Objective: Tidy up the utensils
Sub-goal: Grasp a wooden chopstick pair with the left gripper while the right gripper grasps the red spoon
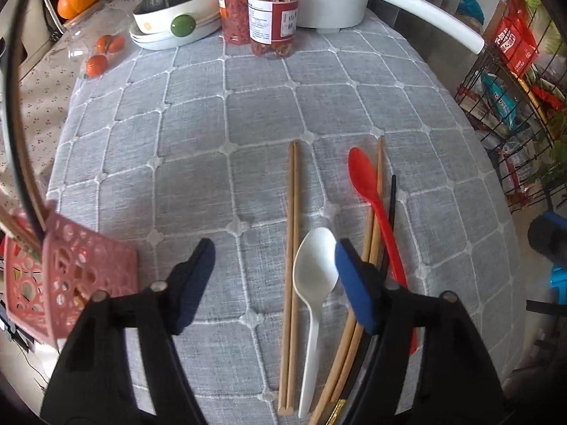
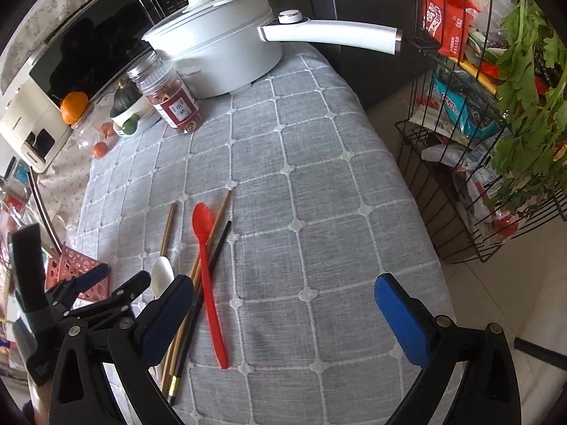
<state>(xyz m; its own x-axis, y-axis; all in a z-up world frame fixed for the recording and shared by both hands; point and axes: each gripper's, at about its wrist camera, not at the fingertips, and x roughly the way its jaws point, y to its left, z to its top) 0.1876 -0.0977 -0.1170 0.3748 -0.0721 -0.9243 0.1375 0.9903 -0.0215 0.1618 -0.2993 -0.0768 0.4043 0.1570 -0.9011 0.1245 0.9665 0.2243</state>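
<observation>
— Utensils, where are they lying?
— On the tabletop (image 1: 198,113), which is covered by a grey checked cloth. A pair of wooden chopsticks (image 1: 293,219) lies straight, with a white spoon (image 1: 313,269) just beside it. Further right a red spoon (image 1: 375,198) lies on a second pair of wooden chopsticks (image 1: 375,219), with a black chopstick (image 1: 391,202) alongside.

— And the left tool?
— The left tool (image 1: 274,262) points down at the cloth, jaws partly apart, nothing between the pads. Its right finger overlaps the white spoon's bowl in the left wrist view; whether it touches, I cannot tell.

— The right tool?
— The right tool (image 2: 283,311) stands wide and empty over bare cloth. Its left finger sits over the black chopstick and the second wooden pair, and the red spoon lies just inside that finger.

— Anything to put them in?
— A pink perforated basket (image 1: 71,276) sits at the left edge of the tabletop, just beside the left tool.

— What stands at the back?
— A white pot (image 2: 219,49) with a long handle, and a jar (image 2: 173,99) with a red label.
</observation>
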